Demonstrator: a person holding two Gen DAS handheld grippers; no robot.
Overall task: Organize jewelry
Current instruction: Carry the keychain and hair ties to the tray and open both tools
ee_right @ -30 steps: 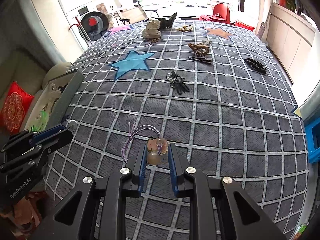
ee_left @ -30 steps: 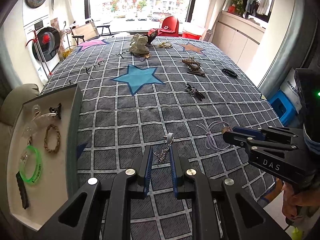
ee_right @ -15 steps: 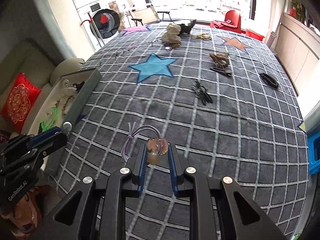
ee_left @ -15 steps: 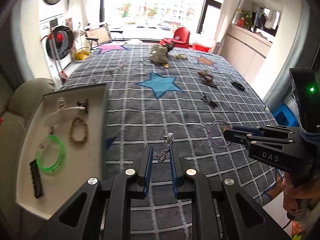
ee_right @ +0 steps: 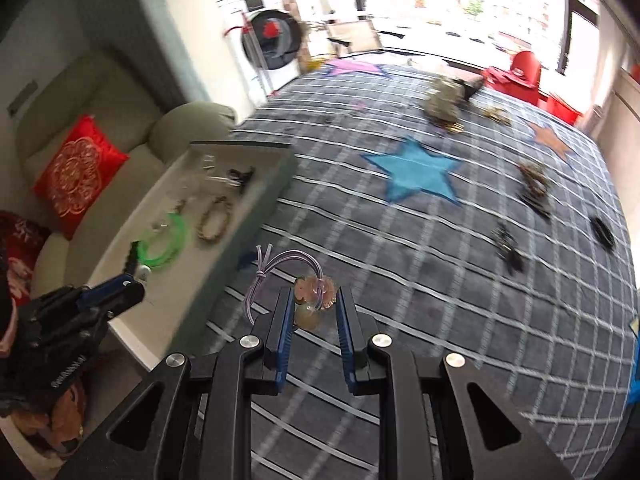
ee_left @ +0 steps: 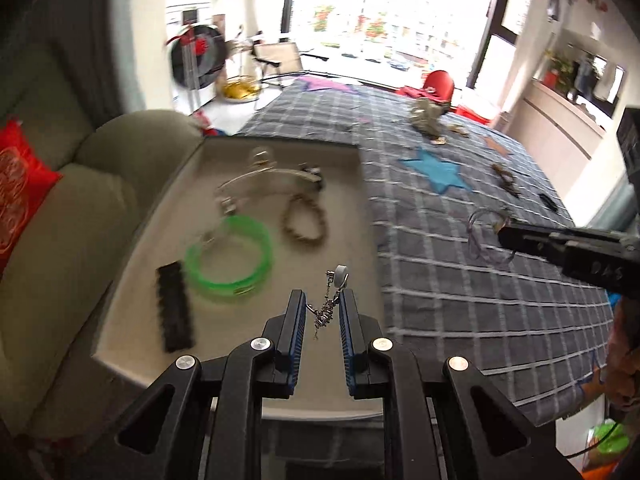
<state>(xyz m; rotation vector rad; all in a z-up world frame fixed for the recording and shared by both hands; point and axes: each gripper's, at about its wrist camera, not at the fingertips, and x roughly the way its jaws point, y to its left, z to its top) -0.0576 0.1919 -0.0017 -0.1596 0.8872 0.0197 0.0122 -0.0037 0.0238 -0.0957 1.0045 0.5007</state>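
My left gripper (ee_left: 322, 307) is shut on a silver chain earring (ee_left: 329, 306) and holds it above the near right part of the beige tray (ee_left: 256, 364). The tray holds a green bangle (ee_left: 230, 258), a beaded bracelet (ee_left: 305, 220), a black comb (ee_left: 174, 306) and a clear hair clip (ee_left: 264, 176). My right gripper (ee_right: 313, 307) is shut on a pink flower hair tie (ee_right: 314, 294) with a lilac elastic loop (ee_right: 276, 268), above the checked bedspread (ee_right: 440, 280) just right of the tray (ee_right: 132, 264).
More jewelry lies on the bedspread: black clips (ee_right: 506, 246), a brown bracelet pile (ee_right: 532, 178), a black bracelet (ee_right: 602, 232), a beige pile (ee_right: 442, 104). A sofa (ee_left: 68, 208) with a red cushion (ee_right: 78, 174) stands left of the tray.
Both grippers have swung left. The left one, with the earring, has moved from over the bedspread to over the tray. The right one, with the hair tie, has come closer to the tray.
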